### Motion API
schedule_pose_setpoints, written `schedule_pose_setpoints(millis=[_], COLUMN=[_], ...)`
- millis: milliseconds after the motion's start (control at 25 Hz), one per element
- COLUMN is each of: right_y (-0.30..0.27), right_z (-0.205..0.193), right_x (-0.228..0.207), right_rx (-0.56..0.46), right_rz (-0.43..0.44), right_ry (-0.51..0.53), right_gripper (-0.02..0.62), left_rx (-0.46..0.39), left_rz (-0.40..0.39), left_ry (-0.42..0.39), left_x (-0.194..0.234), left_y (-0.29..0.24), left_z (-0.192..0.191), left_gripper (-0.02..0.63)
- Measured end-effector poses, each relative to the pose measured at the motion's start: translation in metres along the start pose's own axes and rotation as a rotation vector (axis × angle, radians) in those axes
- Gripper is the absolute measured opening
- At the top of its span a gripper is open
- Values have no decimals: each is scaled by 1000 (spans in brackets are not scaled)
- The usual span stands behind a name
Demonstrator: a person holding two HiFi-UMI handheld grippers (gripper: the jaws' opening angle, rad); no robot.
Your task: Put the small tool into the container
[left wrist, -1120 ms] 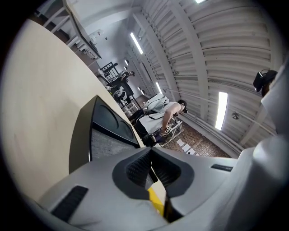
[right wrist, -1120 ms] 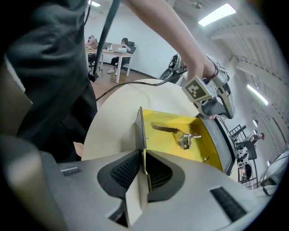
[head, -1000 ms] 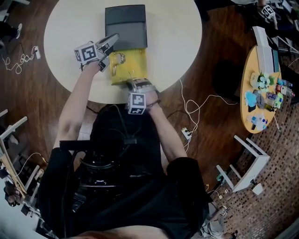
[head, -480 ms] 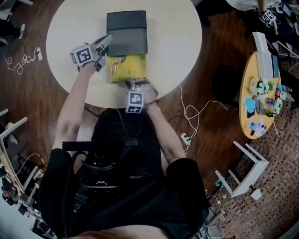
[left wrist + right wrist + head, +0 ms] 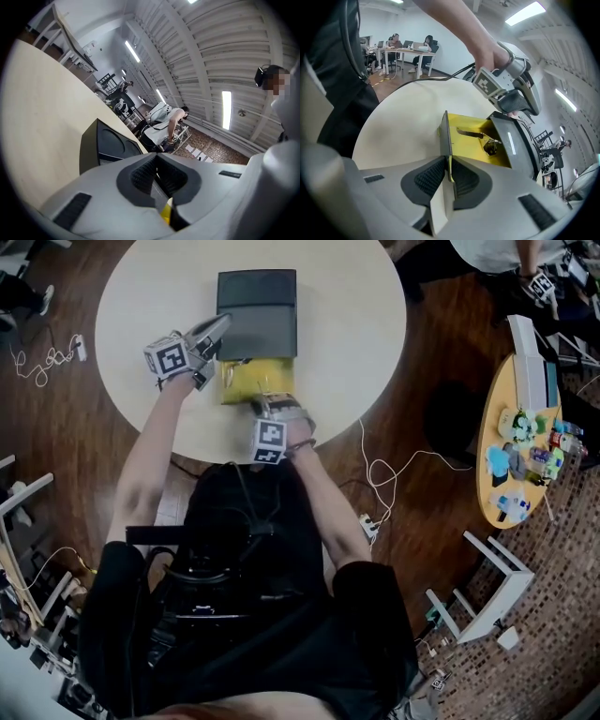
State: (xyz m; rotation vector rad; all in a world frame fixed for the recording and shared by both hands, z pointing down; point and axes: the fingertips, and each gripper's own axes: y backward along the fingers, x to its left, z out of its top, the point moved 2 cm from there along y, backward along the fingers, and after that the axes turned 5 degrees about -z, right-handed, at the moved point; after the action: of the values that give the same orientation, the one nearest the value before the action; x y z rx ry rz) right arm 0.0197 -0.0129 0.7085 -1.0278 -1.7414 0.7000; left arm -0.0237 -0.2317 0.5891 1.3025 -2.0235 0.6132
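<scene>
Fingers (image 5: pixel 140 176) of the left gripper (image 5: pixel 157 161) are narrow, pinched on a thin grey strip with a sliver of yellow low between the pads. I take it for a wall at the left side of the container (image 5: pixel 258 310), though which part exactly cannot be told. The container's dark body lies just past these fingertips and off to their left, resting on the table (image 5: pixel 347 315).

The right gripper (image 5: pixel 448 164) is also nearly closed, its pads clamped on the upright front wall of the yellow drawer (image 5: pixel 471 157). That wall stands straight up out of the fingertips. Beyond it, ahead of the fingers, the small tool (image 5: pixel 476 134) lies loose on the drawer's yellow floor. Farther ahead still is the mouth of the container.

A second ago much more of the yellow drawer stuck out of the container. Half a second ago less of it showed, and now only a short band shows between the right fingertips and the container's front edge. The right gripper has travelled toward the container with the drawer wall in its grip, and the left gripper has kept beside the container's left edge.

I judge that the tool is already placed and the drawer is being pushed home, with the left gripper bracing the container. The task looks nearly done; the remaining stretch of drawer still has to go in.
</scene>
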Motion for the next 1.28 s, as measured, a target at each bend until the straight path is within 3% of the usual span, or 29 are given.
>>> schedule_pose_setpoints(millis=[280,680,880,1120,1280], right_y=[-3,-1,0,-1,1], right_z=[0,3,2,3,3], right_x=[-10,-8,-10,-13,-15], right_rx=[-7,-19,-16,-13,-9], right_rz=[-7,-21,-49,-63,-57], right_ry=[17,9,-5,10,-1], right_gripper=[49,48,47,46,44], left_rx=[27,36,29,87,19], left_rz=[-15,-33,-67,-100,-136], left_ry=[-46,-6,104,204,332], left_x=[-9,-10,-7,-1,9], left_y=[-10,-14,-31,-39,-34], left_z=[-2,-1,-12,-36,-22], left_gripper=[0,0,2,0,-2])
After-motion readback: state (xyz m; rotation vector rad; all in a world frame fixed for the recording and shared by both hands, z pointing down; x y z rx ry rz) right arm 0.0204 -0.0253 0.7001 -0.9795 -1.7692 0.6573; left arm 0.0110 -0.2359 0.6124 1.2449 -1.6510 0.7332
